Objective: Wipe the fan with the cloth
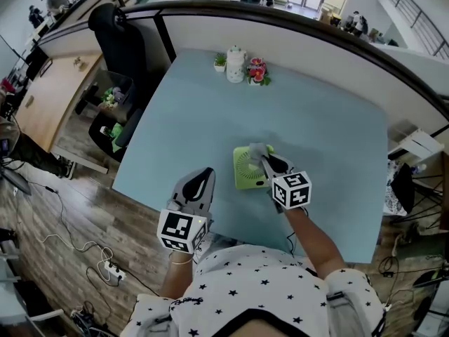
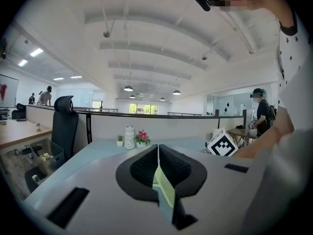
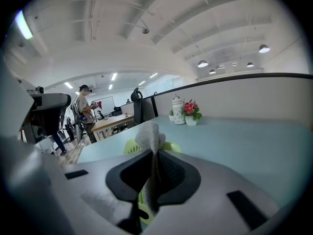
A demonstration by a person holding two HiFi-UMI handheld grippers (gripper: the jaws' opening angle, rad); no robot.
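While the right hand-held gripper [image 1: 267,163] pinches the cloth [image 1: 257,149] right over the green fan [image 1: 245,173] lying on the bench [image 1: 210,118], the left hand-held gripper [image 1: 203,181], closed on nothing, sits farther off, left of the fan.

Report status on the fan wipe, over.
Right claw shut on cloth, over the fan. Left claw shut, empty, at near edge of table. Ornaments at far edge, well apart from fan.

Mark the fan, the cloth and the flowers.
fan [image 1: 245,168]: head view, on its green front grille.
cloth [image 3: 148,134]: right gripper view, on the bunched tip above the jaws.
flowers [image 1: 257,71]: head view, on the pink blooms.
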